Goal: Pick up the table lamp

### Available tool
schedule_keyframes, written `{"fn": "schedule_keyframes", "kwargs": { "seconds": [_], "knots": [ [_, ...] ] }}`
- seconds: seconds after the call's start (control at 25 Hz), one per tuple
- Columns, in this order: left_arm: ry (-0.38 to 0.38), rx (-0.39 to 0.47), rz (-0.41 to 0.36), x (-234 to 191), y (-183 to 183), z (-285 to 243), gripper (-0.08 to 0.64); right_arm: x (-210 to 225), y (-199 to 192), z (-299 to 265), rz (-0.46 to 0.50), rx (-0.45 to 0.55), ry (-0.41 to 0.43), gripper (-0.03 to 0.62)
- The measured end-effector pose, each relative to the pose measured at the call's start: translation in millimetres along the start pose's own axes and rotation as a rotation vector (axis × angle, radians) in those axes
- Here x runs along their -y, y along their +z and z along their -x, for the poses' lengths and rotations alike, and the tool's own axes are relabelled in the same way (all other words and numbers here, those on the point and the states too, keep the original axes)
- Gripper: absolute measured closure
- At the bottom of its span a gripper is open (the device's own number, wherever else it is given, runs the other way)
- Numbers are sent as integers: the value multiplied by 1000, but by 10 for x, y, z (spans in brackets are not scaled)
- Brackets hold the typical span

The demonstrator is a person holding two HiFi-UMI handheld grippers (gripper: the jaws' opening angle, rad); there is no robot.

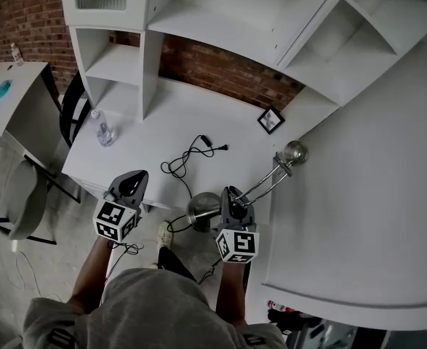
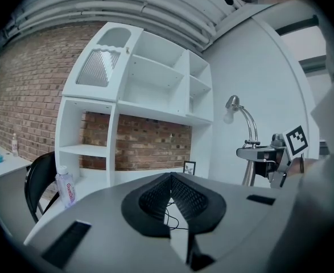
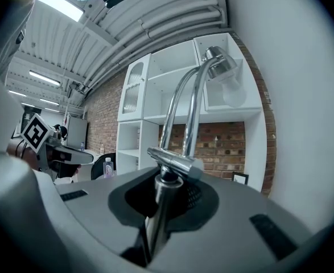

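A tall white wall panel (image 1: 373,195) fills the right side, and a white shelf unit (image 1: 220,20) stands on the back of the table (image 1: 162,122) against the brick wall (image 1: 220,71). The two box in the corner where the table lamp (image 1: 202,208) is. A black chair (image 1: 71,111) stands at the table's left end, a grey chair (image 1: 20,198) is nearer the person, and a second white table (image 1: 20,78) stands further left. The lamp is chrome. Its round base sits at the table's front edge, and I cannot tell whether the base is touching the top. Its twin rods slant up and to the right to the bulb head (image 1: 295,152), which hangs just beside the wall panel and below the lowest shelf. The right tongs (image 1: 231,195) are clamped on the lamp's upright stem (image 3: 165,203), just under the joint where the rods begin. The left tongs (image 1: 135,178) are held over the front edge, well to the left of the base. Their pads are closed together with nothing between them. A loose black cord (image 1: 188,158) lies in loops on the bare top beyond the base. A small clear bottle (image 1: 105,132) stands near the left end, under the shelves. A little black picture frame (image 1: 270,120) leans at the back right, near the bulb head.
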State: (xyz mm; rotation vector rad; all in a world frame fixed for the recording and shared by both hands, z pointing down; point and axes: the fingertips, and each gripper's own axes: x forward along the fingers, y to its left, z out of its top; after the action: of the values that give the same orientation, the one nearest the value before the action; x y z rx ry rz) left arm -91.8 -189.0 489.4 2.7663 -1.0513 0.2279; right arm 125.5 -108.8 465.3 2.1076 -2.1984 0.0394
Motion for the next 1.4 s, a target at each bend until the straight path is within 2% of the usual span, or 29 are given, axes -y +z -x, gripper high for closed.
{"fn": "schedule_keyframes", "kwargs": {
  "seconds": [0.4, 0.8, 1.4],
  "knots": [
    [18, 34, -12, 191, 32, 343, 555, -45, 13, 449, 4, 20, -19, 535],
    [26, 27, -31, 390, -34, 616, 555, -57, -30, 805, -4, 32, -34, 535],
    [35, 26, -47, 435, -46, 663, 555, 10, -42, 866, -25, 41, -50, 538]
  ]
}}
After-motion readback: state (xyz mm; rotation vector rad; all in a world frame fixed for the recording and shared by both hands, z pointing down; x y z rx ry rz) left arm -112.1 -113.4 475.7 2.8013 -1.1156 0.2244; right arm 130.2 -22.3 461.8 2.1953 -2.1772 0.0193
